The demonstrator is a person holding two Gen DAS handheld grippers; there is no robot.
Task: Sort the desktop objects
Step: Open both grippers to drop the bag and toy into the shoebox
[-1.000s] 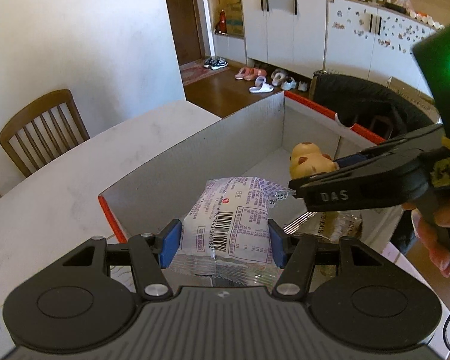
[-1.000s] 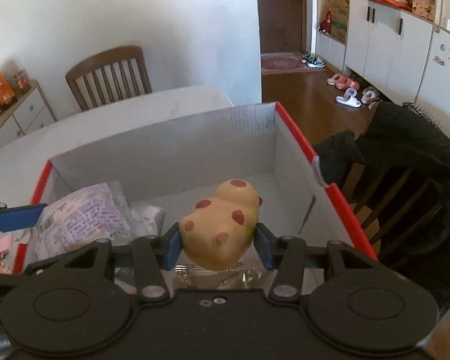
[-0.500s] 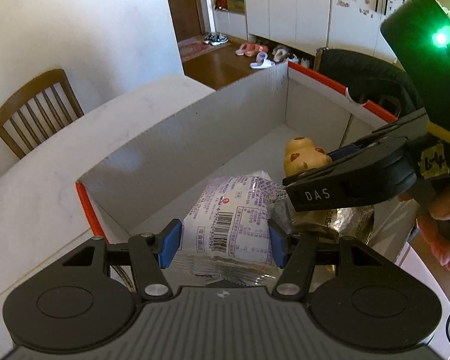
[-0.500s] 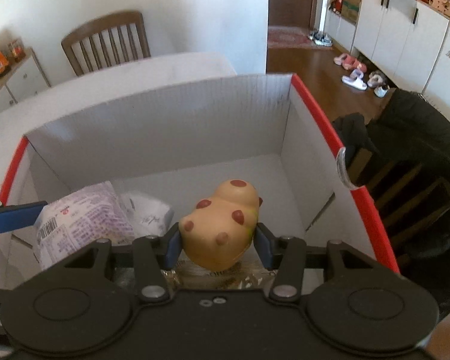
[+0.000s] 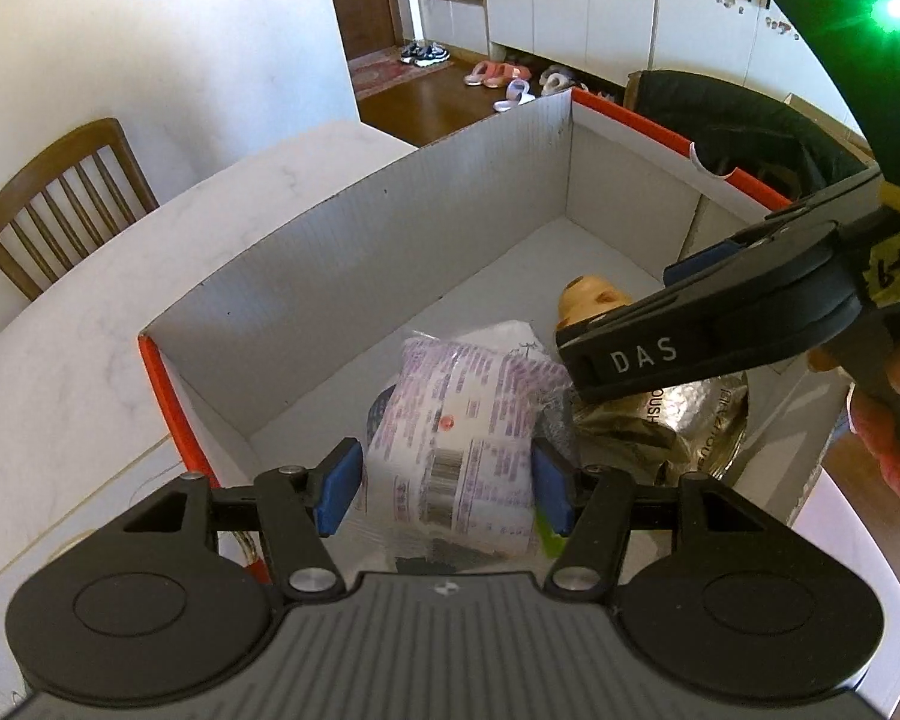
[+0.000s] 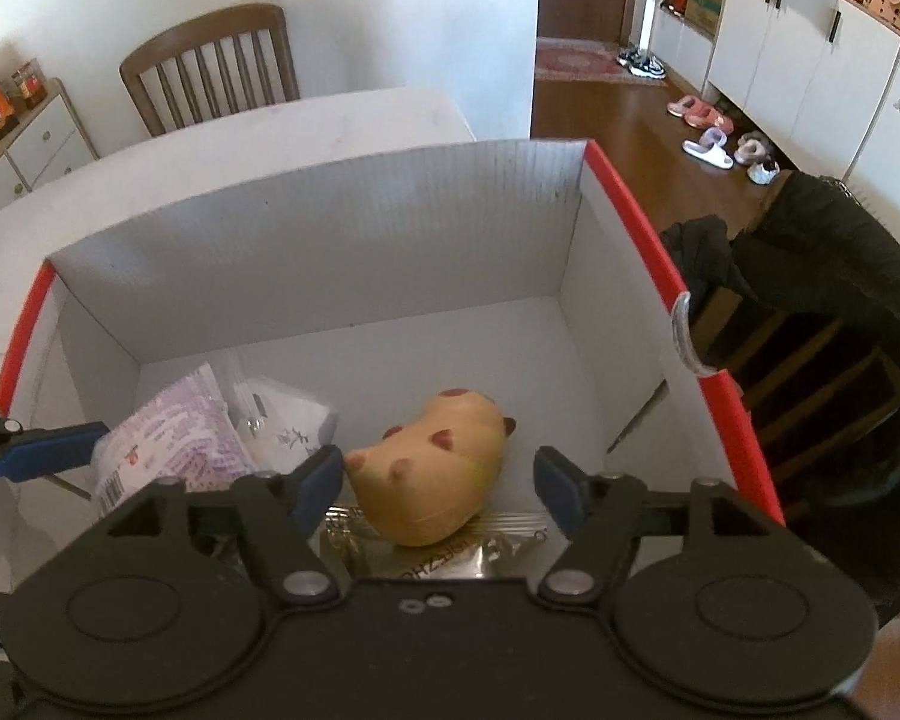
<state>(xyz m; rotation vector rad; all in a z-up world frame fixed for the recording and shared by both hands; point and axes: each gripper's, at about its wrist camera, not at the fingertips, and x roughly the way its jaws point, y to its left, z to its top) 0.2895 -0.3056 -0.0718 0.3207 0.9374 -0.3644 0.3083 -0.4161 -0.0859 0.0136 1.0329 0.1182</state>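
Both grippers are held over a white cardboard box (image 6: 306, 240) with red rims, which stands on a white table (image 5: 90, 312).

Right gripper (image 6: 441, 483): the jaws have just been opening and now stand released. The yellow spotted toy (image 6: 438, 468) lies between the pads but is gripped by neither; the right pad is clearly apart from it, and the left pad is at most just touching its end. The toy rests on a shiny gold packet (image 6: 450, 558) on the box floor.

Left gripper (image 5: 444, 486): the purple-and-white snack packet (image 5: 462, 420) is seen between the blue pads. The right pad touches the wrapper; a thin gap appears at the left pad. The opening has widened slightly. Whether the packet is clenched cannot be told with certainty. The packet sits low inside the box, at its left side, beside a white packet (image 6: 294, 426).

A hand (image 5: 894, 414) is seen on the right gripper's handle.
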